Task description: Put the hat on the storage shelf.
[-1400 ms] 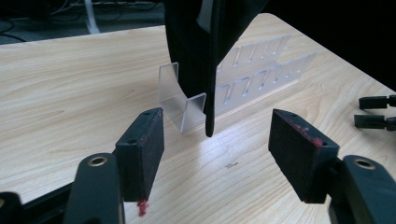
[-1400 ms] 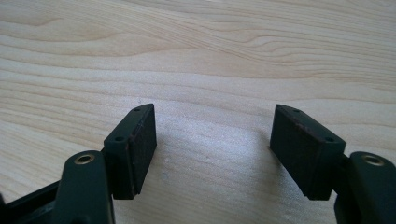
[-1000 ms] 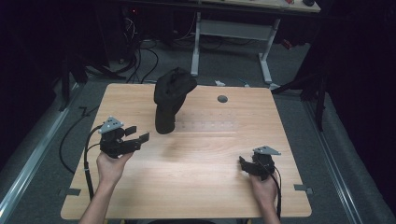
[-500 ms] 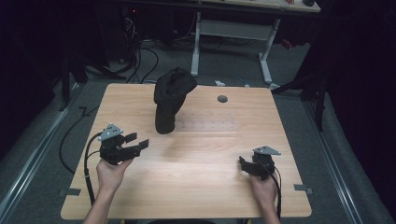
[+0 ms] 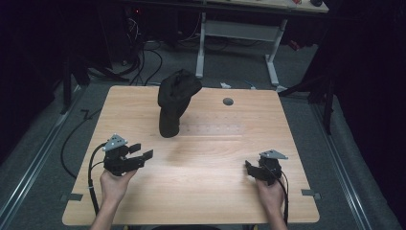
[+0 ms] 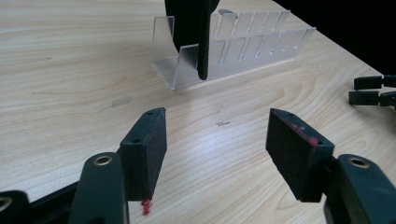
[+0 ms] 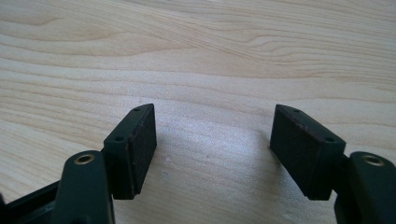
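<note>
A black, bulky object [image 5: 173, 100] stands upright at the table's far middle, in the left end of a clear slotted rack [image 5: 218, 129]. In the left gripper view the rack [image 6: 243, 51] lies ahead with the black object [image 6: 189, 28] in its near end slot. My left gripper [image 5: 142, 151] is held open at the near left, well short of the rack, with nothing between its jaws [image 6: 217, 135]. My right gripper [image 5: 249, 168] rests low at the near right, open over bare wood [image 7: 212, 130].
The wooden table [image 5: 201, 191] has a round cable hole [image 5: 228, 101] at the far right of middle. The right gripper's jaws [image 6: 373, 91] show at the left gripper view's right edge. Desk legs [image 5: 273, 57] and cables [image 5: 139, 52] stand on the floor beyond.
My left gripper has drawn back toward the near edge, away from the black object. The right gripper has not moved.
</note>
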Available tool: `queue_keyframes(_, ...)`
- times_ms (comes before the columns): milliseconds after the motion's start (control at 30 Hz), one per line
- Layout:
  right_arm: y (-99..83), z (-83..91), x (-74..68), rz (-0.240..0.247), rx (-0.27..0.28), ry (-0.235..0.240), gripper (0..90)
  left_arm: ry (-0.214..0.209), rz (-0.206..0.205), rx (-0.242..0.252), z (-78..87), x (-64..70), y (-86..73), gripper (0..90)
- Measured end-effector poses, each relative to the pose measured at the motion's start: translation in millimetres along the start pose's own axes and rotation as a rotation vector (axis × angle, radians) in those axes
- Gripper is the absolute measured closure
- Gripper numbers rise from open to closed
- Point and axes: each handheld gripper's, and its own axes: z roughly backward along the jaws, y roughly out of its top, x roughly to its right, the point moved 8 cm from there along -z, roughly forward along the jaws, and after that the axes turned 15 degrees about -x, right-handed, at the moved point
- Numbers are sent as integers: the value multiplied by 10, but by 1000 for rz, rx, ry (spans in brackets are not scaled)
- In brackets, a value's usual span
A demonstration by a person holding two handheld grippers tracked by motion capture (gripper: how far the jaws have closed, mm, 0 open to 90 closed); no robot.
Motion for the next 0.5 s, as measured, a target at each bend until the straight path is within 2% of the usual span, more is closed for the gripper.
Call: queue_keyframes(500,0,0,0,1,0,0,316,14,32,-36,-141,-69,-201,384)
